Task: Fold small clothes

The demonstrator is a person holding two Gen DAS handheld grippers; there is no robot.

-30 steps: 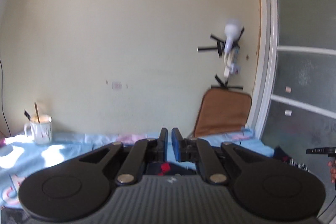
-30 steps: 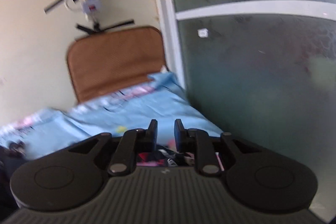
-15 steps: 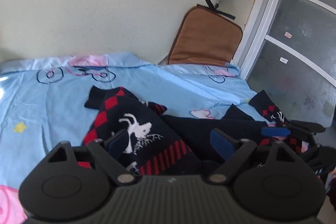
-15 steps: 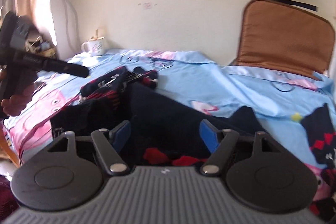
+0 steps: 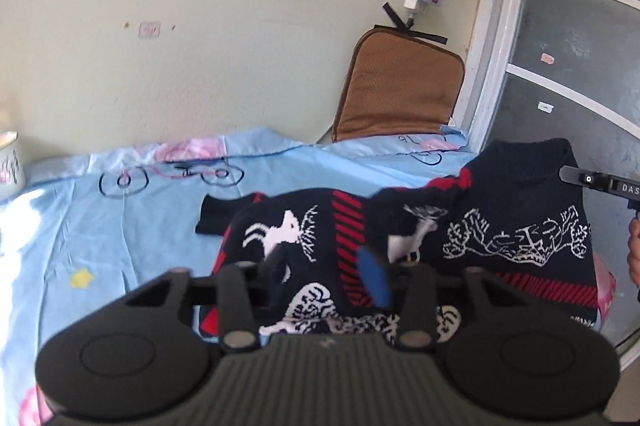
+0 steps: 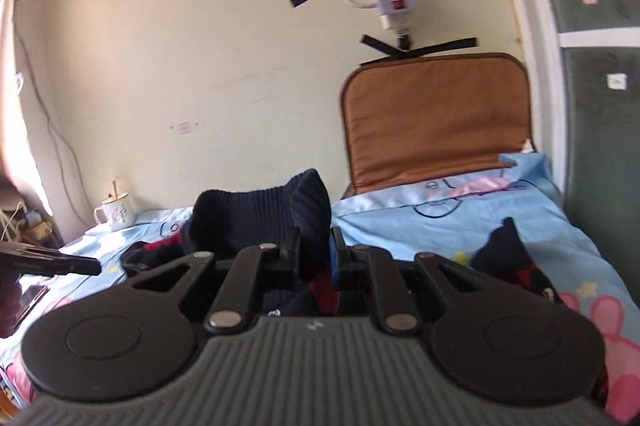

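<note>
Your right gripper (image 6: 314, 252) has just been closing and now pinches a ribbed edge of the navy knitted sweater with red bands and white deer motifs (image 5: 500, 226), lifting that fold at your twelve o'clock. Your left gripper (image 5: 326, 278) has also been narrowing, yet its blue-padded jaws stand half apart with the knit between them and no pinch that shows. The sweater lies on the pale blue cartoon-printed bedsheet (image 5: 132, 226), its long axis running from nine to three o'clock, so I judge your left hand is the nearer for gripping the slack side.
</note>
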